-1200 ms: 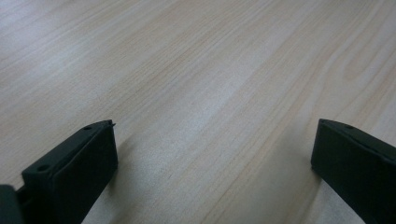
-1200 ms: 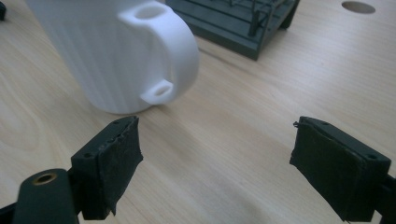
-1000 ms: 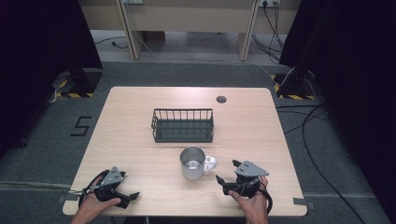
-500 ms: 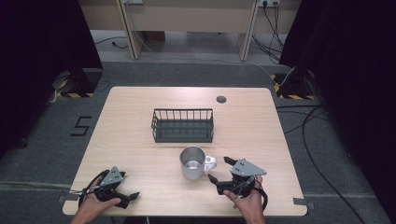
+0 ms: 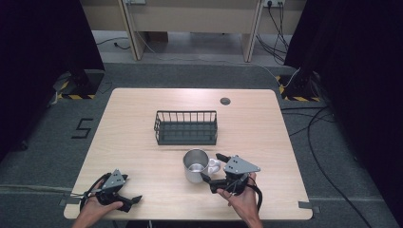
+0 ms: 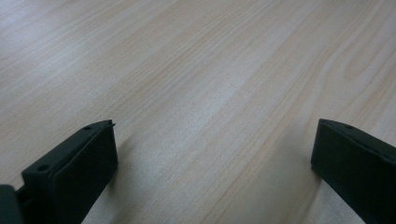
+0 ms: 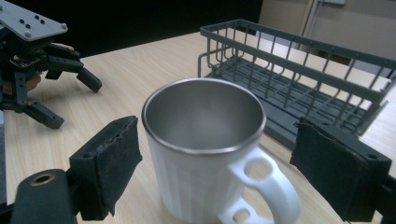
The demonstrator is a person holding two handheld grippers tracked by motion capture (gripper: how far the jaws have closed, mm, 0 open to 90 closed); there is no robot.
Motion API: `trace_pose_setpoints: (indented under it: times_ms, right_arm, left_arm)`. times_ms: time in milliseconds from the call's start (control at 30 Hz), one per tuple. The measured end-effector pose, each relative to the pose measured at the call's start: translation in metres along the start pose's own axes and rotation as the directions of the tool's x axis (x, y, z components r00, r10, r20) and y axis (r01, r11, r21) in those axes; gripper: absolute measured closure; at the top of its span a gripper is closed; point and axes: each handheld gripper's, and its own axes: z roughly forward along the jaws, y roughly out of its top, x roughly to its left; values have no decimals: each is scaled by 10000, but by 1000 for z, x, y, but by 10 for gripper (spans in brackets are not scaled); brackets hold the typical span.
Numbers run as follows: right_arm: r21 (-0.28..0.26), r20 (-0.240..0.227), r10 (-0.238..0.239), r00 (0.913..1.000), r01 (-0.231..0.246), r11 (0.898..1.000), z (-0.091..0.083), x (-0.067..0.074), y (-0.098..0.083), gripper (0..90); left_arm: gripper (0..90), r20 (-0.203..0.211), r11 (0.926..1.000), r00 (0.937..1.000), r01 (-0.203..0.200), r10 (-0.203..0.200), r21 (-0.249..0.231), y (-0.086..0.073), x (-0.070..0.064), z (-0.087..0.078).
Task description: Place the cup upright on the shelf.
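High view: a mug (image 5: 196,165) stands upright on the table (image 5: 142,142), near the front edge and just in front of a wire basket (image 5: 186,127). The right gripper (image 5: 215,171) sits beside the mug's handle side, jaws spread. The left gripper (image 5: 129,200) rests at the front left corner, well apart from everything.

Left gripper view: jaws wide apart over bare wood, holding nothing. No hazard noted.

Right gripper view: the jaws stand released on either side of the mug (image 7: 205,149), clear of its wall. The white handle (image 7: 261,191) points toward the camera, between the jaws. Risk, as judged: closing here may catch the handle unevenly and twist or tip the mug; the smooth wall may slip against the pads.
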Motion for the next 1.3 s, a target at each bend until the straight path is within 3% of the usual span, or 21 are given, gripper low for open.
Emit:
trace_pose_setpoints:
  times_ms: [233,667,967,1300]
  right_arm:
    - [-104,-158,-118,9998,116,9999,13,1,6,150]
    - [-159,-803,289,9964,-302,9994,31,-6,6,136]
    - [-207,-900,499,9947,-519,9984,41,-8,4,86]
    - [287,-674,133,9976,-113,9995,53,-2,2,24]
  left_arm:
    - [0,1,10000,10000,-10,10,11,0,0,0]
    - [0,0,10000,10000,-5,5,5,0,0,0]
    - [0,-1,10000,10000,0,0,1,0,0,0]
    - [0,-1,10000,10000,-1,1,0,0,0,0]
